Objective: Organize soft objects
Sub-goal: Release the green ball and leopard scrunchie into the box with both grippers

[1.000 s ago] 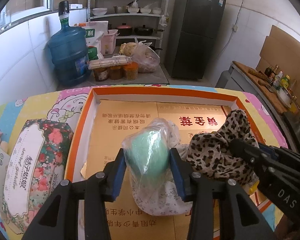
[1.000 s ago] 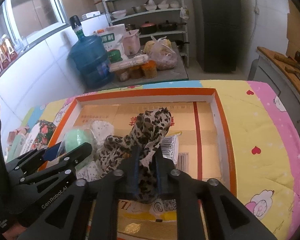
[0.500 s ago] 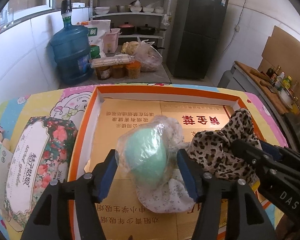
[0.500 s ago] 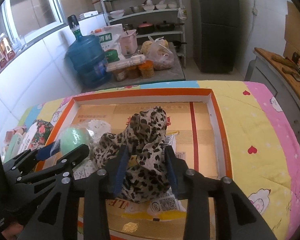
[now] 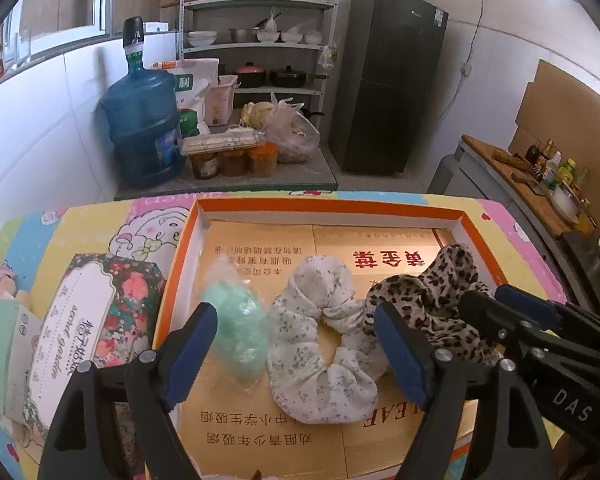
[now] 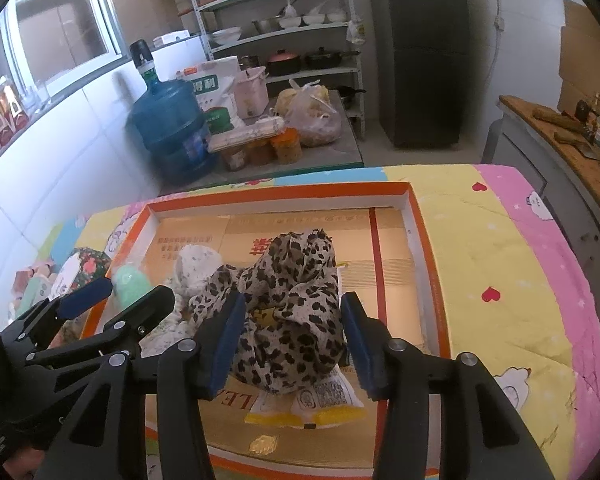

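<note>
In the left wrist view, the left tongs stand spread wide in the lower middle of the frame, gripping nothing. Between their blue pads lie a mint-green soft ball in clear wrap and, just to its right and touching it, a white floral scrunchie. Both rest on the cardboard floor of an orange-rimmed box. A leopard-print cloth sits at the right of the box, partly behind the right tongs, which enter from the lower right edge. A floral tissue pack lies outside the box at the left, on the bench with its cartoon-print cover; this view shows it whole.

The right wrist view shows what the other hides: the right tongs are spread open to either side of the leopard-print cloth, their pads close to it but not pinching it. Under the cloth's near edge lies a yellow-and-white packet, seen only here. The green ball and the scrunchie appear small at middle left, partly behind the left tongs.
</note>
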A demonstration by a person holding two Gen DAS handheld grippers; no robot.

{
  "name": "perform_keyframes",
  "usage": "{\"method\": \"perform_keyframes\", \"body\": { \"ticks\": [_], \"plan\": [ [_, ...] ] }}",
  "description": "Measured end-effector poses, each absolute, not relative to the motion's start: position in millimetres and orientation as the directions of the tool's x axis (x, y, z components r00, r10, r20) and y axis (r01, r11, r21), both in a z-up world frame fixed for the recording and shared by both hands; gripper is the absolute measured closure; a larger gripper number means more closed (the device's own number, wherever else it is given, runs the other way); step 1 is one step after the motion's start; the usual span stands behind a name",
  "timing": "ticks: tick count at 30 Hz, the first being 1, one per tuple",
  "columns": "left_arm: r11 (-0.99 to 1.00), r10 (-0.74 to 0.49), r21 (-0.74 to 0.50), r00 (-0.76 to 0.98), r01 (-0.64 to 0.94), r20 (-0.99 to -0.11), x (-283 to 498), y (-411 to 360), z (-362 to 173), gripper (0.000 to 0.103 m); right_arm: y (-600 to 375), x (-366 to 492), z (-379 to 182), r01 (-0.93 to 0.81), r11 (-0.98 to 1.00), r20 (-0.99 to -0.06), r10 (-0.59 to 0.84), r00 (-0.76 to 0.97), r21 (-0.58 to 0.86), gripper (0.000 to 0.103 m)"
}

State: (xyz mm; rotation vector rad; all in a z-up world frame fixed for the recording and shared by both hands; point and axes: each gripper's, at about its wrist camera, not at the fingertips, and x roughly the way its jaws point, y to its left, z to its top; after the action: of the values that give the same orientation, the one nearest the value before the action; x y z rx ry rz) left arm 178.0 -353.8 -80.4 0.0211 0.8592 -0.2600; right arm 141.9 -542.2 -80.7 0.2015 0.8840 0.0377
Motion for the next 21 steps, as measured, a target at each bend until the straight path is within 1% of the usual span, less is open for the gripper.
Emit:
{"method": "perform_keyframes", "body": {
  "ticks": [21],
  "plan": [
    [0.959,-0.259,-0.102,0.665,0.266,-0.701,159.2,-341.5,-44.4,0.022,-534.6,111.5,-44.5,0.094,0.978,-0.724,0.073,0.686,0.188,0.052]
  ]
}}
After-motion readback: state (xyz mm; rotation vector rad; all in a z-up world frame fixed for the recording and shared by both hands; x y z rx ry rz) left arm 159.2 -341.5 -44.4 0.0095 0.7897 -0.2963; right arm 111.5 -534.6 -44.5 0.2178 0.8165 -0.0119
